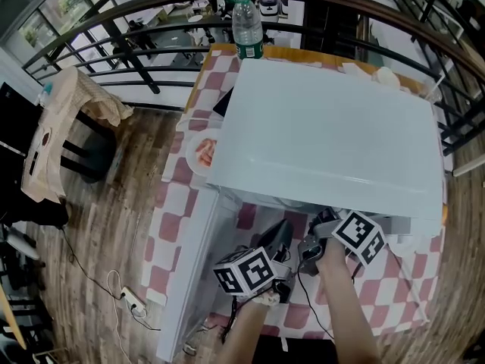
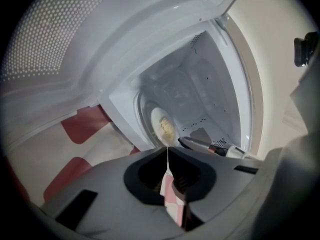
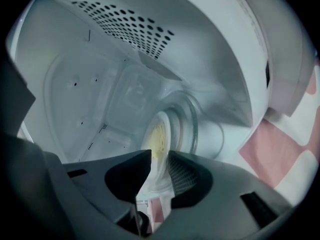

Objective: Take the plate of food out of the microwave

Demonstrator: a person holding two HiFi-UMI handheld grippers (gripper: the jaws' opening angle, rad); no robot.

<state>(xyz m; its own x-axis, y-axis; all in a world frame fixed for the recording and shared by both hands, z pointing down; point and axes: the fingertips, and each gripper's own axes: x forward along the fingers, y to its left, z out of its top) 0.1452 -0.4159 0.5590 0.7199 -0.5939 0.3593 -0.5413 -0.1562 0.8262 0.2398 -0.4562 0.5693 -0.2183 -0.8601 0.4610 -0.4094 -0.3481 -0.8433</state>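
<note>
The white microwave (image 1: pixel 326 127) stands on a red-and-white checked table, its door (image 1: pixel 189 279) swung open to the left. Inside, a white plate of yellowish food (image 3: pixel 159 139) rests on the glass turntable (image 3: pixel 192 124). My right gripper (image 3: pixel 160 156) reaches into the cavity, and its jaws are closed on the plate's near rim. My left gripper (image 2: pixel 167 149) hangs shut and empty just outside the opening, facing the plate (image 2: pixel 162 124). In the head view both grippers, left (image 1: pixel 279 240) and right (image 1: pixel 318 230), sit at the microwave's front edge, which hides the plate.
A second plate with reddish food (image 1: pixel 201 154) lies on the table left of the microwave. A water bottle (image 1: pixel 247 25) stands behind it. A chair with cloth (image 1: pixel 61 127) and a power strip (image 1: pixel 132 302) are on the wooden floor to the left.
</note>
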